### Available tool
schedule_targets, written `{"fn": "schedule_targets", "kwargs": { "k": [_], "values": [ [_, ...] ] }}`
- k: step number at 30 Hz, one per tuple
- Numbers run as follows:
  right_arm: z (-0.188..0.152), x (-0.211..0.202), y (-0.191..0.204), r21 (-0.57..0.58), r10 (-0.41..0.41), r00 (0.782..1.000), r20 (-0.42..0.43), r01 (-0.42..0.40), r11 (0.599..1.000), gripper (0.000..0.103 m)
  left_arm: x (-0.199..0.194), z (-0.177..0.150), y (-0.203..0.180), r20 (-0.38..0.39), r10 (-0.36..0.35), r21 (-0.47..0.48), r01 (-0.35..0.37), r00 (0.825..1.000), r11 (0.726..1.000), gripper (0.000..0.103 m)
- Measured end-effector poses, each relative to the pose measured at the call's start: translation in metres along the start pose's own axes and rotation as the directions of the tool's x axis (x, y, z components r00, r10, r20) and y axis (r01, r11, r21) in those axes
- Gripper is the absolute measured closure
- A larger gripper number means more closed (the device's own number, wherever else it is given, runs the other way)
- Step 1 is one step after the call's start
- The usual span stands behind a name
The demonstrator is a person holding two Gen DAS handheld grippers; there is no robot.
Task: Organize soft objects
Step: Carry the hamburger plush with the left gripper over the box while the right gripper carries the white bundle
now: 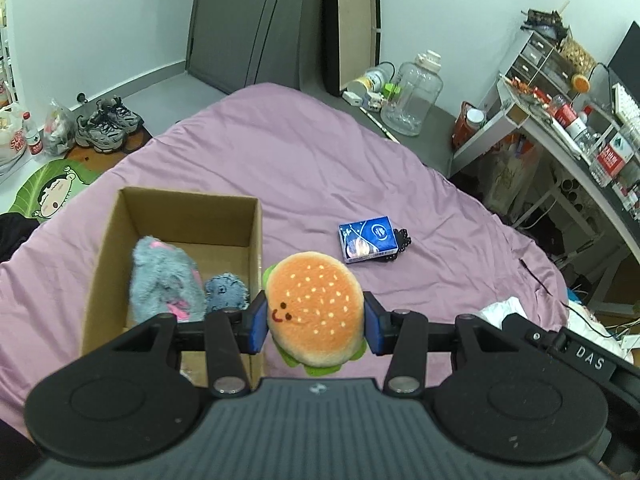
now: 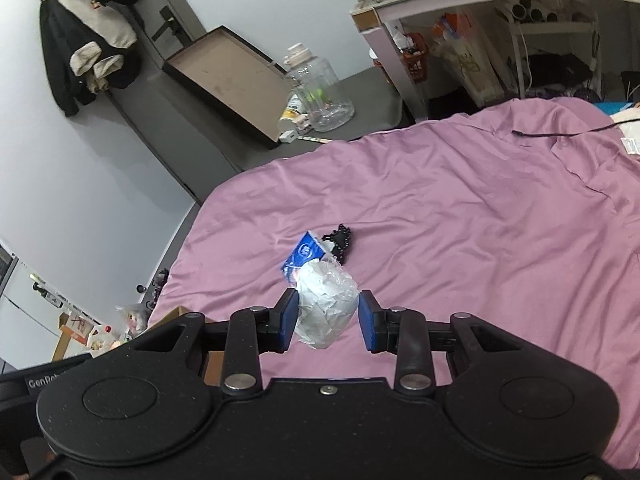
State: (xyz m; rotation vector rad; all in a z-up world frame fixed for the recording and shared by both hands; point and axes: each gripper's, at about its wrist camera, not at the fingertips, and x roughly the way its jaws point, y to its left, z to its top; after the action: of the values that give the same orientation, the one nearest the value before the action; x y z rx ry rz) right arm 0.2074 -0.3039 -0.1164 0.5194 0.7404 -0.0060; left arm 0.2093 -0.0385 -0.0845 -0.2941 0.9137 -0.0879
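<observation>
My left gripper (image 1: pixel 315 320) is shut on a plush hamburger (image 1: pixel 314 308) with a smiling face, held above the purple bedsheet just right of a cardboard box (image 1: pixel 120 248). The box holds a grey-and-pink fluffy toy (image 1: pixel 164 280) and a small blue-grey plush (image 1: pixel 226 290). My right gripper (image 2: pixel 328 322) has its pads around a crumpled white plastic-wrapped bundle (image 2: pixel 326 308); the left pad touches it, and a small gap shows at the right pad. The box's corner (image 2: pixel 176 316) shows at lower left in the right wrist view.
A blue card pack (image 1: pixel 370 238) and black beads (image 1: pixel 402 240) lie on the bed (image 1: pixel 320 168); they also show in the right wrist view, pack (image 2: pixel 306 254), beads (image 2: pixel 340 240). A clear jug (image 1: pixel 412 96), desk (image 1: pixel 560 128), shoes (image 1: pixel 106 126) surround the bed.
</observation>
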Motion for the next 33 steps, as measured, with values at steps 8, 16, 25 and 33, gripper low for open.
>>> {"fn": "schedule_targets", "kwargs": {
  "k": [8, 16, 25, 33],
  "values": [
    [-0.004, -0.021, 0.024, -0.040, 0.012, 0.999, 0.037, -0.011, 0.999, 0.071, -0.022, -0.005, 0.019, 0.024, -0.016, -0.008, 0.016, 1.000, 1.000, 0.057],
    [-0.010, -0.033, 0.043, -0.068, 0.027, 0.999, 0.047, -0.024, 0.997, 0.071, -0.032, -0.002, 0.044, 0.041, -0.016, -0.036, 0.017, 0.999, 0.999, 0.057],
    [-0.022, -0.045, 0.075, -0.129, 0.085, 0.996, 0.037, -0.079, 0.989, 0.071, -0.036, 0.007, 0.068, 0.052, -0.003, -0.063, 0.007, 0.999, 0.998, 0.057],
    [-0.034, -0.029, 0.098, -0.159, 0.106, 0.994, 0.003, -0.104, 0.982, 0.071, -0.027, 0.007, 0.092, 0.034, 0.004, -0.090, -0.001, 0.999, 0.996, 0.057]
  ]
}}
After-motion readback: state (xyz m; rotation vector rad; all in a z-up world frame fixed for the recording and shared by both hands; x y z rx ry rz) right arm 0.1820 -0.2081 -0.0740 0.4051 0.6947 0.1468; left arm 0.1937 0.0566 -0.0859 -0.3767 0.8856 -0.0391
